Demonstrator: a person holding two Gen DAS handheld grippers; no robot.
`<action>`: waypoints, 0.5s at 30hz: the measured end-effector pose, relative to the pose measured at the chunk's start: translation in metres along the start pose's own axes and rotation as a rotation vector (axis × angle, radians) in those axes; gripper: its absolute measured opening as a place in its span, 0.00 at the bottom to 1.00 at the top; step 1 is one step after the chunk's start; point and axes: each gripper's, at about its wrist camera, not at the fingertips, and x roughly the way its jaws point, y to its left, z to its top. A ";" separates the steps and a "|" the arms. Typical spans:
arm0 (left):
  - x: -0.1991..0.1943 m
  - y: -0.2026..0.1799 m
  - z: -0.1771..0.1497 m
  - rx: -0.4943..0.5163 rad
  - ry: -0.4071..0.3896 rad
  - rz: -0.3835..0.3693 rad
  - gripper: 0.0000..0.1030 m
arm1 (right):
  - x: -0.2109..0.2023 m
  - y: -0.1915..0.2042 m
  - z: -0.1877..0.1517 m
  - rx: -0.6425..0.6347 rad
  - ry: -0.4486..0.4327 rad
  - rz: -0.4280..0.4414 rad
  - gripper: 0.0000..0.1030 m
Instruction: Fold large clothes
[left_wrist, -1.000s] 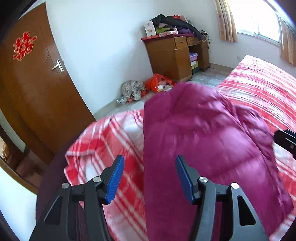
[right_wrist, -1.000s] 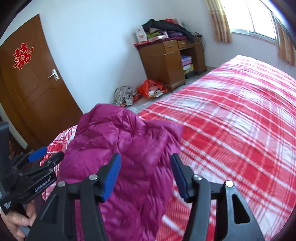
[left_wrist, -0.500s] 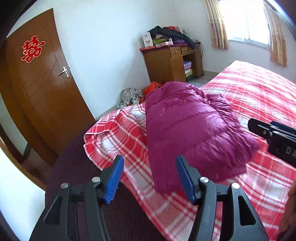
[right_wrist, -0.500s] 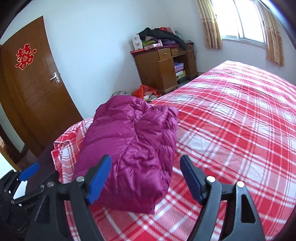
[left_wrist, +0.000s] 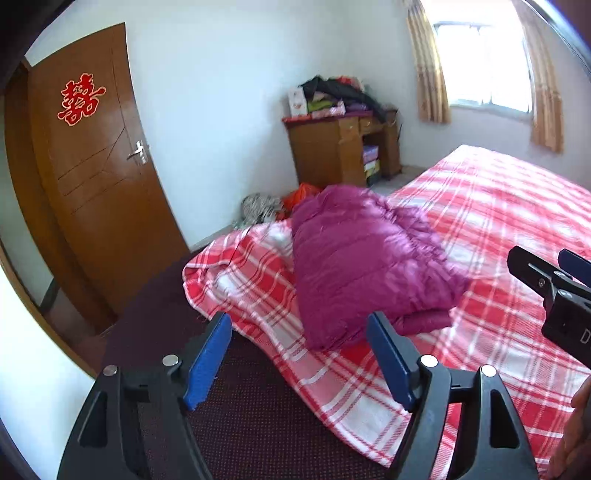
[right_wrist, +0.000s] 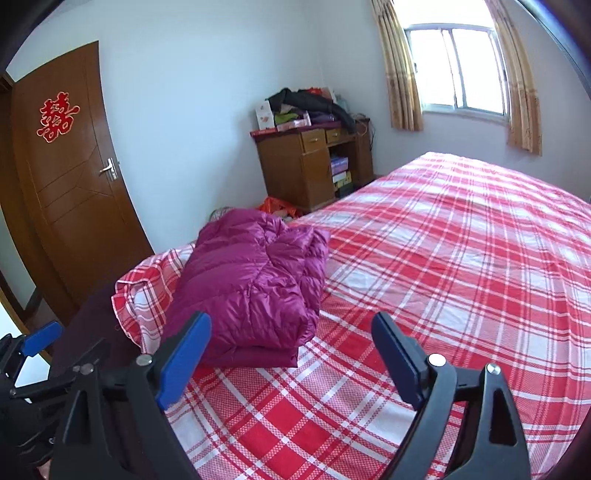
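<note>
One folded magenta jacket (right_wrist: 255, 288) — checked sheet (right_wrist: 443, 258) beneath, desk (right_wrist: 306, 166) beyond.

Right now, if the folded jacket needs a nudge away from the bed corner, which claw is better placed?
Left, probably. The folded magenta quilted down jacket lies nearly straight ahead of the left claw, near the corner of the red-and-white plaid bedspread. It sits off to the left of the right claw. Both claws are empty, jaws opening.
</note>
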 end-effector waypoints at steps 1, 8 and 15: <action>-0.006 0.000 0.002 -0.001 -0.024 0.002 0.74 | -0.006 0.001 0.001 -0.001 -0.019 -0.004 0.92; -0.041 0.008 0.011 -0.037 -0.139 -0.003 0.74 | -0.042 0.008 0.012 0.008 -0.141 -0.016 0.99; -0.070 0.014 0.017 -0.073 -0.221 -0.027 0.78 | -0.065 0.014 0.015 -0.001 -0.245 -0.047 1.00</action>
